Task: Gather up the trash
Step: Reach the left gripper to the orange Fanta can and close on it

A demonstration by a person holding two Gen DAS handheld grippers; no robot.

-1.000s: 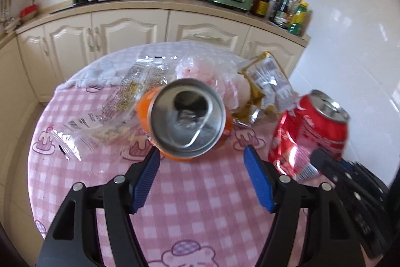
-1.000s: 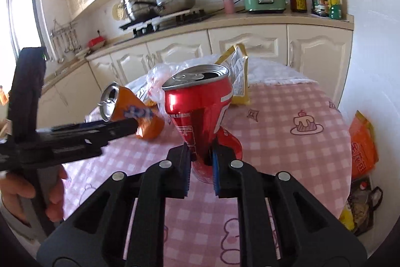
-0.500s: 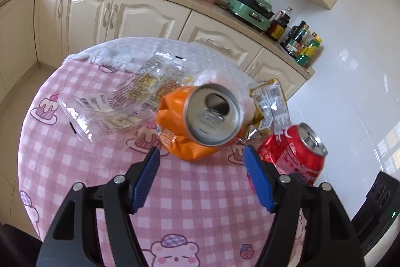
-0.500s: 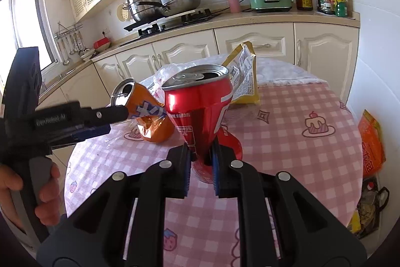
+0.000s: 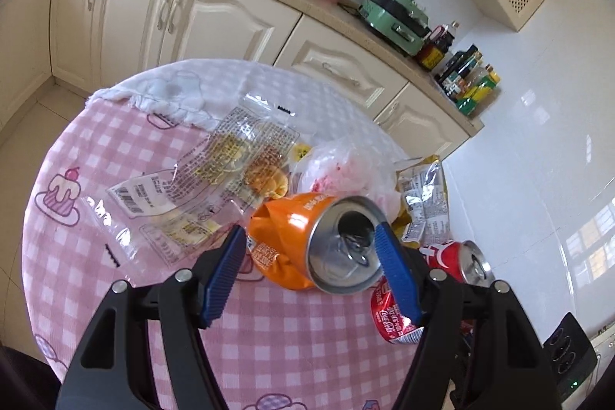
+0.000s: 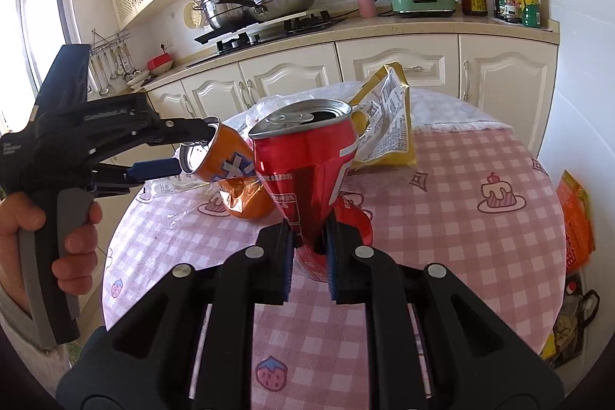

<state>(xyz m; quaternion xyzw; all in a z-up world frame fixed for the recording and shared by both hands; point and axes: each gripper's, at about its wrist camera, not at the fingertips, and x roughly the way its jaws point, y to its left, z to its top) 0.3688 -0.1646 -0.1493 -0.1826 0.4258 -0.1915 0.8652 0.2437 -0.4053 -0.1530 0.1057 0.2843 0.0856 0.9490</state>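
Observation:
A crushed orange can (image 5: 307, 241) lies tilted on the pink checked table, its open top toward the left wrist camera; it also shows in the right wrist view (image 6: 226, 175). My left gripper (image 5: 311, 256) is open with its blue fingers around the can's top rim; whether they touch is unclear. My right gripper (image 6: 309, 248) is shut on the pinched waist of a crushed red cola can (image 6: 307, 171), held upright above the table; it also shows in the left wrist view (image 5: 434, 283).
Clear plastic wrappers (image 5: 215, 179), a crumpled clear bag (image 5: 346, 168) and a yellow snack bag (image 6: 384, 125) lie on the round table (image 6: 461, 218). Cream kitchen cabinets (image 6: 384, 64) stand behind it. Orange bags (image 6: 576, 218) lie on the floor at right.
My left gripper has moved forward and to the right, so its fingers now flank the orange can's top. My right gripper still holds the red can in the same spot.

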